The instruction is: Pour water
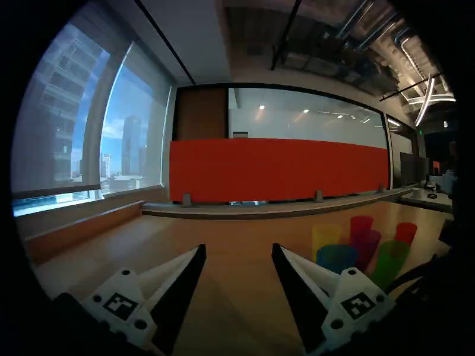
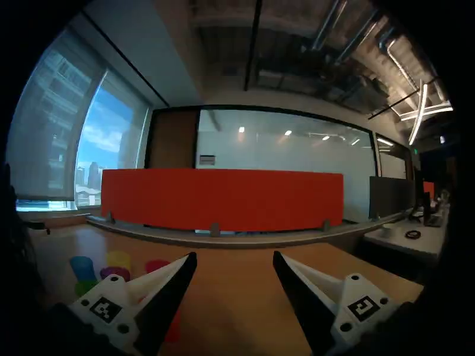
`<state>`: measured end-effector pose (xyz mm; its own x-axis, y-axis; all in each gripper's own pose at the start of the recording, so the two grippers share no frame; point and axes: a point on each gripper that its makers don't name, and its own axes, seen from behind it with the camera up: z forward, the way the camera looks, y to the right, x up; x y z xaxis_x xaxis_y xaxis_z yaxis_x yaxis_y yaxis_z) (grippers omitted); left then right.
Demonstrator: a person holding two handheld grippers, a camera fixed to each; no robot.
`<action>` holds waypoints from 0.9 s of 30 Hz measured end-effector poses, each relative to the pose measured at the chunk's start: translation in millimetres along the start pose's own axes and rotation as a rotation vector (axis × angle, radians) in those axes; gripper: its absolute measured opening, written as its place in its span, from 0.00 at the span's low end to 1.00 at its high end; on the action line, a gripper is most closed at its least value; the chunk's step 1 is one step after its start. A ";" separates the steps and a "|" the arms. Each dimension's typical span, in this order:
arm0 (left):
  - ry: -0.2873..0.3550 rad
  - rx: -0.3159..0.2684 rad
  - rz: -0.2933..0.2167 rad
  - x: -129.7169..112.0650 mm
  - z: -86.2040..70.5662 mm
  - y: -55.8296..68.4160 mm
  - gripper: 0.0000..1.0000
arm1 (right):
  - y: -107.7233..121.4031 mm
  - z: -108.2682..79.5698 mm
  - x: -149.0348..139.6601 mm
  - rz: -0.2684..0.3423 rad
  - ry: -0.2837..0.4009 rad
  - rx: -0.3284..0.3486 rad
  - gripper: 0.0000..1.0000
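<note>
Several coloured plastic cups stand in a cluster on the wooden table (image 1: 237,237). In the left gripper view the cluster sits to the right of my fingers: a yellow cup (image 1: 326,236), a blue cup (image 1: 336,258), a purple cup (image 1: 366,245), a green cup (image 1: 391,259) and two red cups (image 1: 361,225). My left gripper (image 1: 238,252) is open with nothing between its fingers. In the right gripper view the cups lie low on the left, partly hidden behind my left finger: blue cup (image 2: 82,268), yellow cup (image 2: 118,259), red cup (image 2: 155,265). My right gripper (image 2: 234,260) is open and holds nothing.
An orange divider panel (image 1: 276,169) runs along the table's far edge. Large windows (image 1: 71,142) line the left side. More desks with items (image 2: 409,234) stand at the right.
</note>
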<state>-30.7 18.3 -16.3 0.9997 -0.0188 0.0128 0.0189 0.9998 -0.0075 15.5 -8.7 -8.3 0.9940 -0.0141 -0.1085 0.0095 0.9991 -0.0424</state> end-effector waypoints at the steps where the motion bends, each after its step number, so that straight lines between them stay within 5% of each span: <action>1: 0.000 0.000 0.000 -0.1 -0.1 0.0 0.82 | 0.0 0.1 -2.9 0.000 0.000 0.001 0.99; 27: 0.000 0.000 0.000 -0.1 0.2 -1.4 0.82 | 11.6 7.2 -48.8 0.033 -0.046 -0.007 0.99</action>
<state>-30.8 16.9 -16.1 0.9997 -0.0189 0.0126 0.0190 0.9998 -0.0076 -32.1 3.9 3.7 0.9977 0.0214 -0.0638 -0.0244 0.9986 -0.0467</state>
